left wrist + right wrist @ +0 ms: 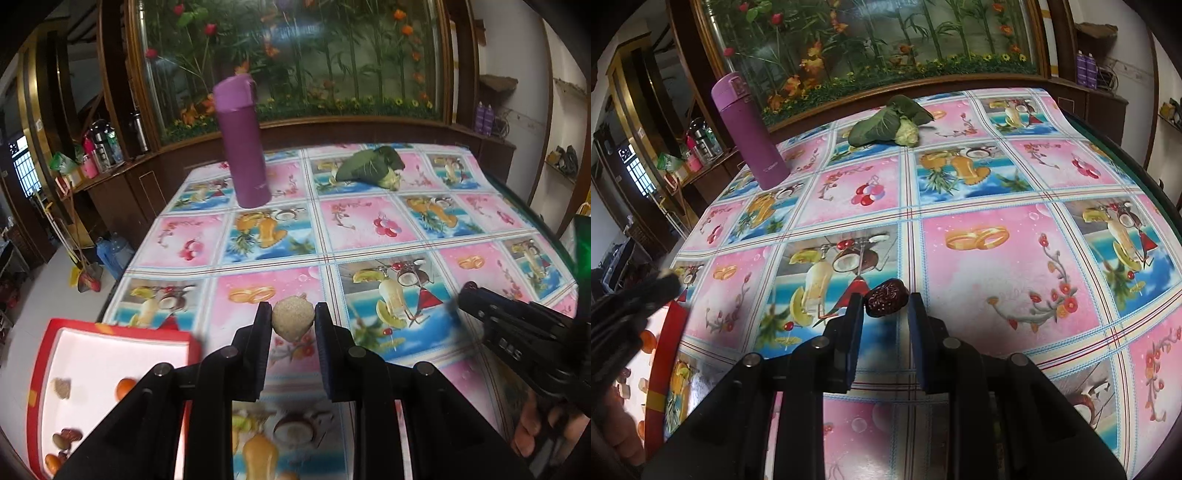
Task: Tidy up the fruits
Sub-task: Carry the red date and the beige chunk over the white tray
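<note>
Left gripper clamped a pale sugared fruit above the tablecloth | right gripper pinched a dark red date | red tray lay lower left | advised: carry level, release low inside tray.

Each gripper was matte black plastic. The left gripper had two flat, upright fingers with dark blue pads on their inner faces, carried on angled black arms that spread toward the lower corners of the frame. Round silver-grey pins sat at the joints, two on each side. The right gripper matched it in build, colour, blue pads and pins. At the right edge of the left wrist view its black body carried pale embossed lettering too blurred to read, and bare fingers showed beneath it at lower right.
</note>
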